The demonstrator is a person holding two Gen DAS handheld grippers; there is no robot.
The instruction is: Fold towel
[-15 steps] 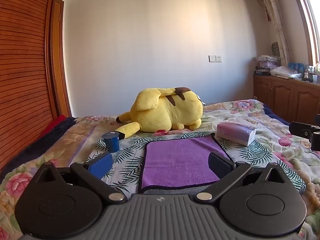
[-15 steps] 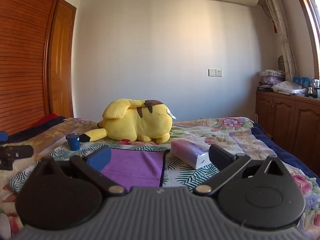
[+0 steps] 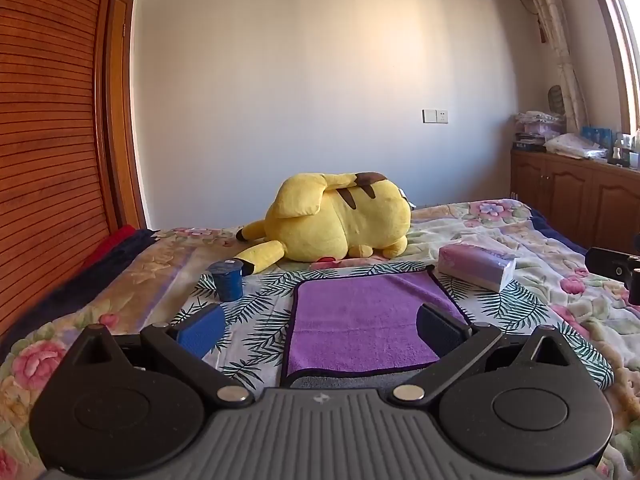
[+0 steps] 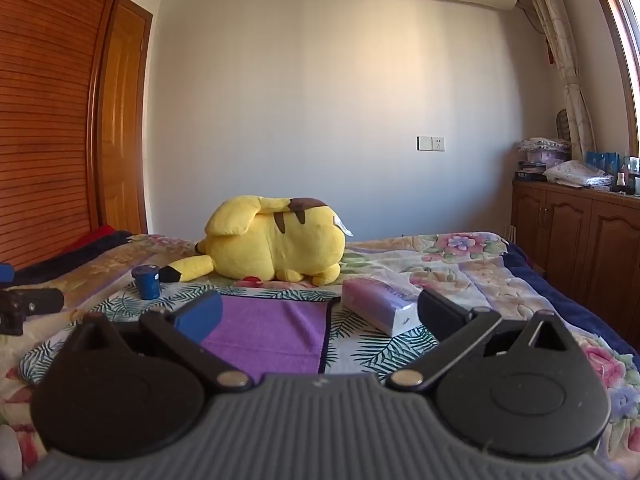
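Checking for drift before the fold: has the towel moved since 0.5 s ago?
No. The towel lies as before, its far right corner just beside the tissue box, the blue cup off its left.

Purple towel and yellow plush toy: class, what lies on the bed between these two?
In both wrist views, only palm-leaf printed cloth separates the purple towel from the yellow plush toy; a small red patch at the toy's base shows there.

tissue pack (image 4: pixel 378 307) print too blurred, no text legible
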